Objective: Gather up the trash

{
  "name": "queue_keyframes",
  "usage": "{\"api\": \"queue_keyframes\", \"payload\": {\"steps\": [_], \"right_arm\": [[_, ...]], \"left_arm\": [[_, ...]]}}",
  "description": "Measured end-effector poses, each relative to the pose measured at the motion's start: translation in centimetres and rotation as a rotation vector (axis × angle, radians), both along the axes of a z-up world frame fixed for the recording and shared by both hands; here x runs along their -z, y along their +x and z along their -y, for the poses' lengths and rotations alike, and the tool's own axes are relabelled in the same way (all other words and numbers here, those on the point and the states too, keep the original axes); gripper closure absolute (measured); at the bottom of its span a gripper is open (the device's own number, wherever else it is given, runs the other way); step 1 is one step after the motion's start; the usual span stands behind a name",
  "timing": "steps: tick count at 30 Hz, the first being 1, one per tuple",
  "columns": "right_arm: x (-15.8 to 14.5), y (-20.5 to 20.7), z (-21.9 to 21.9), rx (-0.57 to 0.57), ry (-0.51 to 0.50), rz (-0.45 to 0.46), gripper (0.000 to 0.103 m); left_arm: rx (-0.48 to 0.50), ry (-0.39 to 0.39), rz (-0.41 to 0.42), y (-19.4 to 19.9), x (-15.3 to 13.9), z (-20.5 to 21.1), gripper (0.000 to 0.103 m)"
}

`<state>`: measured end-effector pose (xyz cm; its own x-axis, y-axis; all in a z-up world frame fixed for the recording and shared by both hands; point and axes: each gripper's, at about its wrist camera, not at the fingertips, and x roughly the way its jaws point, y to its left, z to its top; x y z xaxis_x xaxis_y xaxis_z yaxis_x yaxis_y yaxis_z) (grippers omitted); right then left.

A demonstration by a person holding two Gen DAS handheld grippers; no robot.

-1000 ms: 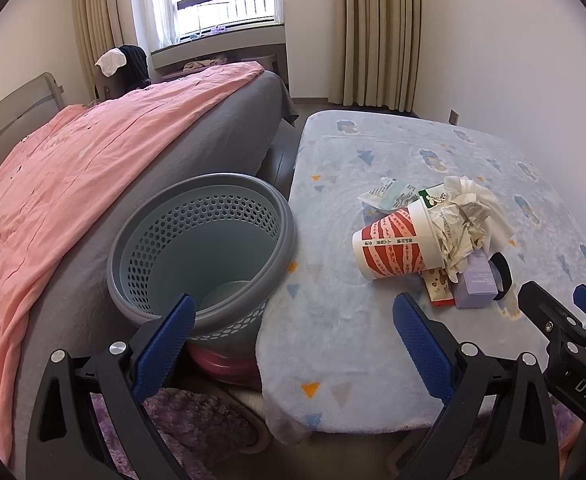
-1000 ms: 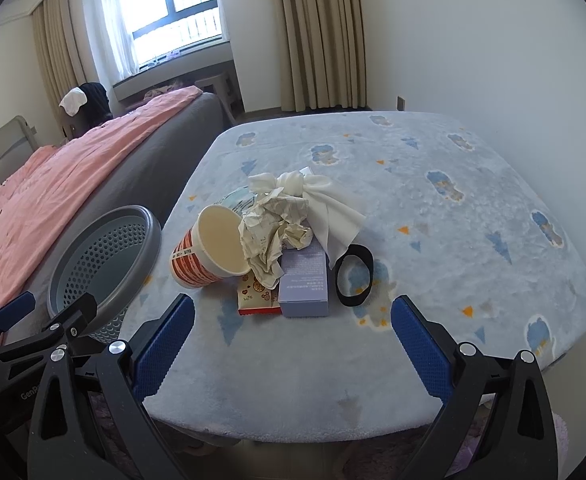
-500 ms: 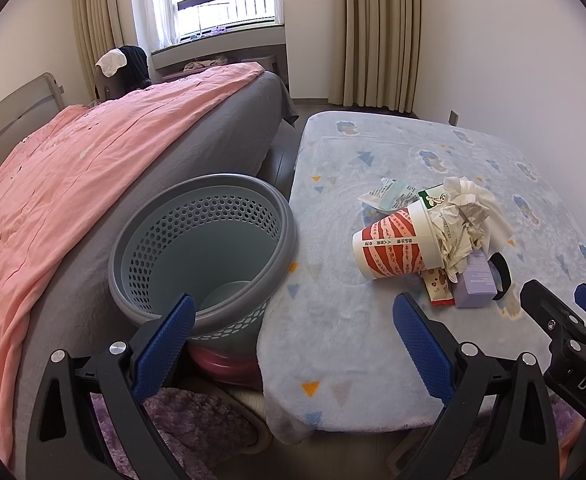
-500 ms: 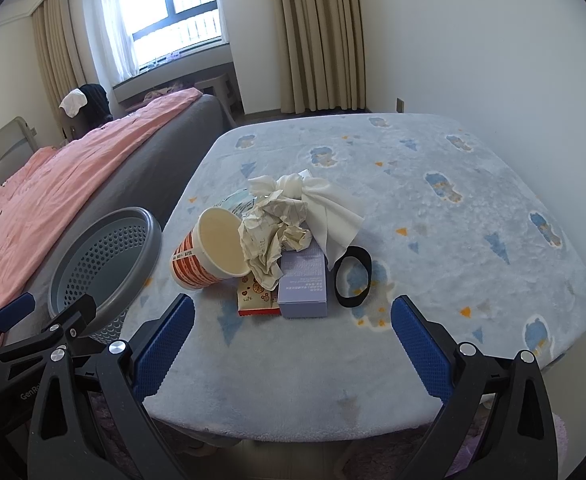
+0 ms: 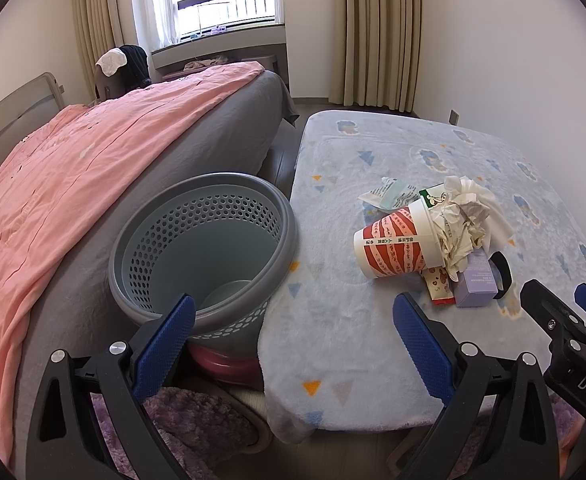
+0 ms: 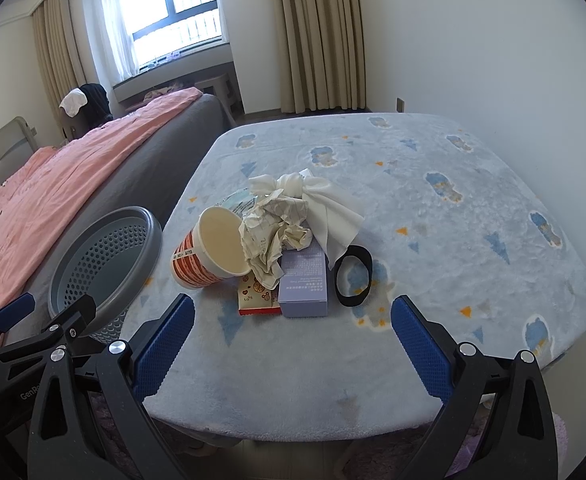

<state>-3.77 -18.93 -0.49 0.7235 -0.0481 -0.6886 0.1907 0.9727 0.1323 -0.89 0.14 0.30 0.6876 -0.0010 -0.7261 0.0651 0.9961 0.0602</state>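
Two grippers were held spread and empty: the left gripper (image 5: 293, 344) near the grey basket (image 5: 289, 236), the right gripper (image 6: 291, 346) before the trash pile, where a tipped paper cup (image 6: 209, 252), crumpled paper (image 6: 273, 236) and a lilac box (image 6: 304, 284) were heaped touching on the blue blanket (image 6: 473, 248).
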Motion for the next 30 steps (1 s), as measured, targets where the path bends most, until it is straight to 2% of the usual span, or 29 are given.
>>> {"api": "queue_keyframes", "payload": {"steps": [21, 30], "right_arm": [[0.1, 0.1, -0.1, 0.000, 0.003, -0.004, 0.006], [1.3, 0.5, 1.3, 0.024, 0.019, -0.022, 0.006]], "left_arm": [[0.000, -0.001, -0.002, 0.0, 0.0, 0.0, 0.008], [-0.002, -0.003, -0.019, 0.4, 0.6, -0.4, 0.008]]}}
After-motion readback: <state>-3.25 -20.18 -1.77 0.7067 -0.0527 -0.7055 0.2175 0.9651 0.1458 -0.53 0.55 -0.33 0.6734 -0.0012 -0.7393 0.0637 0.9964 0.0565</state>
